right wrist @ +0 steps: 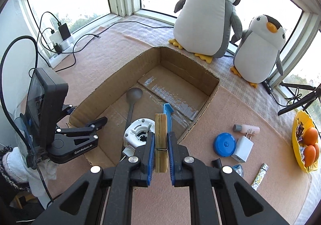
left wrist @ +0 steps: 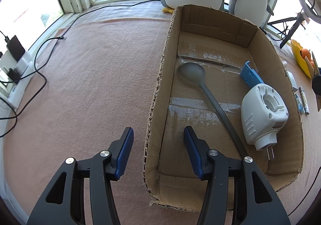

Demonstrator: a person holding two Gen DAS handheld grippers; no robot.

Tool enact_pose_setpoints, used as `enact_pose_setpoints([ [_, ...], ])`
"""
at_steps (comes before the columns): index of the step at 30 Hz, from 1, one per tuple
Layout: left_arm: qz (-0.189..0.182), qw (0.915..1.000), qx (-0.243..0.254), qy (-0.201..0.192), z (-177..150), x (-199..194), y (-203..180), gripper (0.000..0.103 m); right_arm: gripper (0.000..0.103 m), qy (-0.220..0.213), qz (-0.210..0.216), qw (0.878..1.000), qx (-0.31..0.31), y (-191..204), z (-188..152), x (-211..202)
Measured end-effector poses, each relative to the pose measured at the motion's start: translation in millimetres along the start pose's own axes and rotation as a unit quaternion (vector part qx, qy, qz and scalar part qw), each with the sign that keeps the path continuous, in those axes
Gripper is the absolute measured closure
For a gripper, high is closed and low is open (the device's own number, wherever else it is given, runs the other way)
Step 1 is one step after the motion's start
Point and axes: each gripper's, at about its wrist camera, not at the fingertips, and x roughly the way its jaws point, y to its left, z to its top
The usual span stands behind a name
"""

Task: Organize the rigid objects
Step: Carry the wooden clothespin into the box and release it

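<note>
Right gripper point(right wrist: 161, 144) jaws clenched on wooden clothespin point(right wrist: 161, 142), held above near edge of cardboard box point(right wrist: 208, 102); left gripper point(left wrist: 158, 144) jaws released, straddling box's left wall; spoon point(left wrist: 197, 82), white plug-in device point(left wrist: 260, 116), blue piece point(left wrist: 250, 76) inside; penguins point(right wrist: 204, 16) beyond.

The one text that reads clearly is "GenRobot.AI", in white letters on the black arm of the left tongs point(right wrist: 96, 124), seen in the right wrist view just left of the cardboard box point(right wrist: 96, 94).

Right of the box, the small pink bottle point(right wrist: 249, 129) carries dark print on its side, too small to read.

In the left wrist view the white plug-in device point(left wrist: 262, 112) inside the box bears a grey label point(left wrist: 278, 124) on its side, with lettering too fine to make out.

The patterned lighter point(right wrist: 259, 177), also right of the box, shows only decoration, no legible words.
</note>
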Motion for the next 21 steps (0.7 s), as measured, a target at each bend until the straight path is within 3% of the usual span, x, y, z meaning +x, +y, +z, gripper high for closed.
enact_pose_setpoints([
  [21,0.001,1.0,-0.006,-0.001,0,0,-1,0.05,0.092,-0.026,0.016,0.999,-0.011,38,41,16],
])
